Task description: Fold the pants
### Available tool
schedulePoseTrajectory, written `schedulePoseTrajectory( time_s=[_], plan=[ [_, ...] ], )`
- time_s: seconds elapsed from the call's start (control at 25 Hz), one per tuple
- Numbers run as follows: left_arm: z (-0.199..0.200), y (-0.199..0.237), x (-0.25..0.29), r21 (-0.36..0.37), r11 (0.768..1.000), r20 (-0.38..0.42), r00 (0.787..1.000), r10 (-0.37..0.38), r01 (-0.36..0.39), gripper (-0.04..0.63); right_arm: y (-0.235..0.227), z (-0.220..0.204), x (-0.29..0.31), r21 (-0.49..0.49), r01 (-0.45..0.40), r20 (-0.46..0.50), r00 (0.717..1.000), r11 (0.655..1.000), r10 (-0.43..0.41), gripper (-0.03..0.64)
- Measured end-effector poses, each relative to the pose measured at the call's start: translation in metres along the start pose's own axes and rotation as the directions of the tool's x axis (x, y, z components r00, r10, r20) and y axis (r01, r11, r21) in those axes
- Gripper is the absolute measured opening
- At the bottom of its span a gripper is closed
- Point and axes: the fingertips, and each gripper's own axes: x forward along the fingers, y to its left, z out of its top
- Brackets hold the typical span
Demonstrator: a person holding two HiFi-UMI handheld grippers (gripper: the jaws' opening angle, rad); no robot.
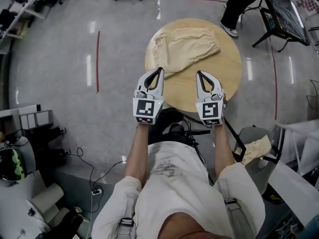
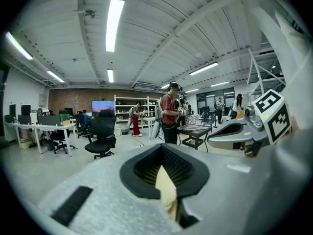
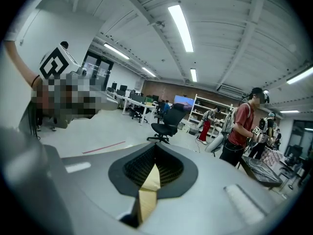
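1. Both of your grippers are closed and empty. The left gripper and right gripper each have their jaws pressed together with no cloth pinched.
2. Each gripper view shows a thin tan sliver through the slot behind the closed tips. You can't tell whether it is table or fabric.
3. The pants lie folded in a compact flat bundle on the far-left part of the round wooden table.
4. In the head view, your left tip lines up just beside the pants' near edge. Your right tip is over bare wood, apart from the pants.
5. The grippers sit side by side over the table's near half, pointing away from you.
6. The gripper views look across the workshop to a black office chair and a person in a red shirt.
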Motion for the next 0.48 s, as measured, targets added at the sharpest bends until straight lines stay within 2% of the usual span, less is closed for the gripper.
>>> schedulePoseTrajectory(
  time_s=[0.24, 0.48],
  plan=[
    [0.005, 0.006, -0.008, -0.003, 1.000, 0.010, 1.000, -0.030, 0.030, 0.008, 0.007, 0.020, -0.004, 0.042, 0.018, 0.021, 1.000, 0.999, -0.019, 0.008],
    [0.003, 0.028, -0.004, 0.009, 0.992, 0.011, 0.992, -0.129, 0.129, 0.008, 0.022, 0.039, 0.012, 0.040, 0.064, 0.005, 0.998, 0.997, -0.064, 0.008]
  ],
)
